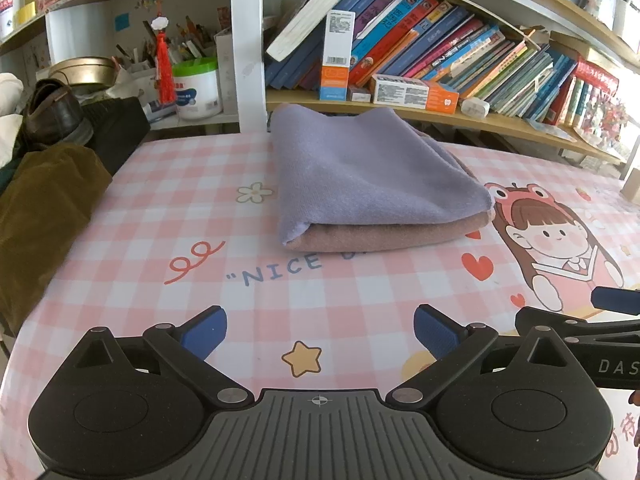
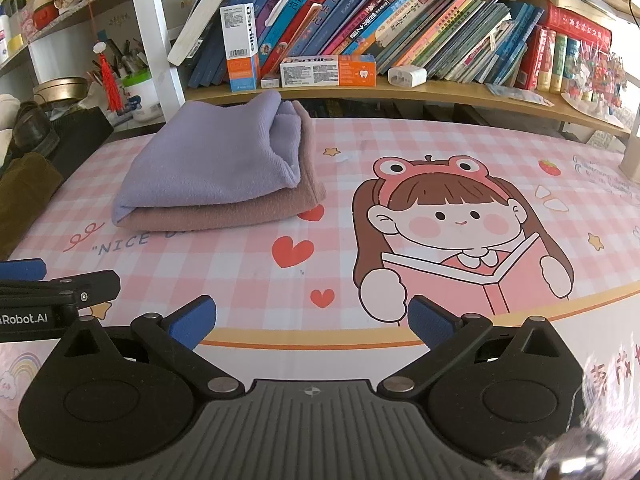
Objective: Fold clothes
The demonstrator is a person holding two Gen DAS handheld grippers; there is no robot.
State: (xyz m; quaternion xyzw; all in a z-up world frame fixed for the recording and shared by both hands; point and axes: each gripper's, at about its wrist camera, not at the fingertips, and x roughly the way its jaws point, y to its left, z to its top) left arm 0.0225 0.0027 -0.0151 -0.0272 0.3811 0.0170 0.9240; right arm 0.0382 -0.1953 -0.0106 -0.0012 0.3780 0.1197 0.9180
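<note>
I am holding my left gripper (image 1: 320,334) low over the near part of the table (image 1: 132,216), jaws spread wide and gripping nothing. The folded cloth (image 1: 368,176) is lying ahead of it, well apart from the blue pads (image 1: 204,332), slightly right of centre and toward the far edge of the table.

I am holding my right gripper (image 2: 312,322) likewise over the near edge, jaws wide apart and empty. From this side the cloth (image 2: 208,172) is sitting ahead and to the left, well clear of the fingertips (image 2: 430,326). The left gripper's black arm is showing at this view's left edge, beside mine.

The cloth is forming a compact, roughly rectangular bundle: a lilac layer on top, a dusty-pink layer beneath, both soft, matte and finely napped. Its near fold is rounded, and its right end is showing open, stacked layers.

The table is wearing a smooth pink-and-white checked cover printed with a cartoon girl (image 2: 456,216), hearts, stars and lettering. Behind it, a wooden shelf (image 2: 440,92) is carrying leaning books (image 2: 360,24) and small cardboard boxes (image 2: 328,71). An olive corduroy garment (image 1: 40,216) is lying at the table's left edge.
</note>
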